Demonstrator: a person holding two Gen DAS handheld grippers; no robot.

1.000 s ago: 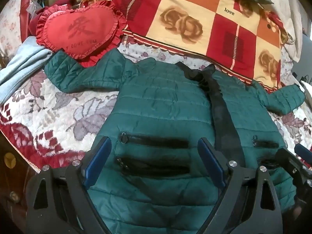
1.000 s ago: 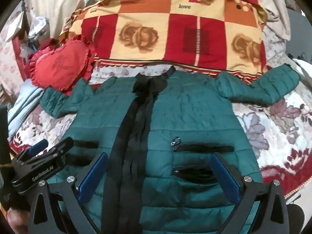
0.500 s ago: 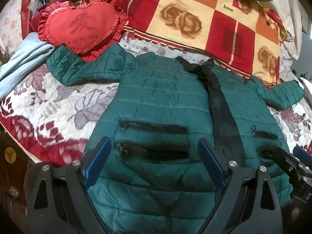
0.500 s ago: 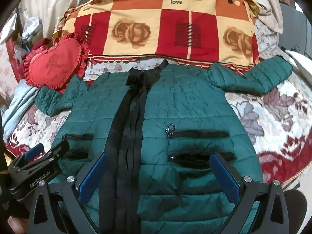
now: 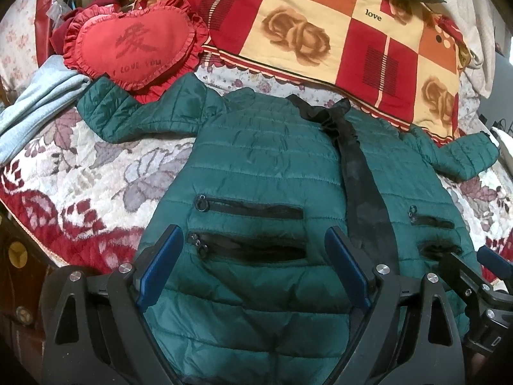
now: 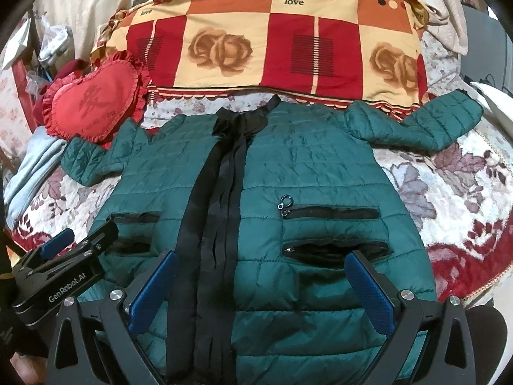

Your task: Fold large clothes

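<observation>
A dark green quilted jacket (image 5: pixel 263 166) (image 6: pixel 320 173) lies face up and spread flat on the bed, with a black zipper band down the middle and both sleeves stretched out. My left gripper (image 5: pixel 253 266) hovers open above the jacket's lower left part, its blue pads either side of the lower pocket zip (image 5: pixel 247 247). Over the lower right part my right gripper (image 6: pixel 261 284) is open too, nothing between its fingers. Each gripper shows at the edge of the other's view: the right one (image 5: pixel 481 276) and the left one (image 6: pixel 64 263).
A red heart-shaped cushion (image 5: pixel 134 48) touches the jacket's left sleeve. A red and cream checked quilt (image 5: pixel 320 29) lies behind the collar. Pale blue cloth (image 5: pixel 35 102) is piled at the left. The floral bedspread (image 5: pixel 80 173) ends at the bed's near edge, bottom left.
Both grippers have drawn back toward the hem and risen a little, so more of the jacket and bed shows. Their fingers stayed open; the jacket has not moved.
</observation>
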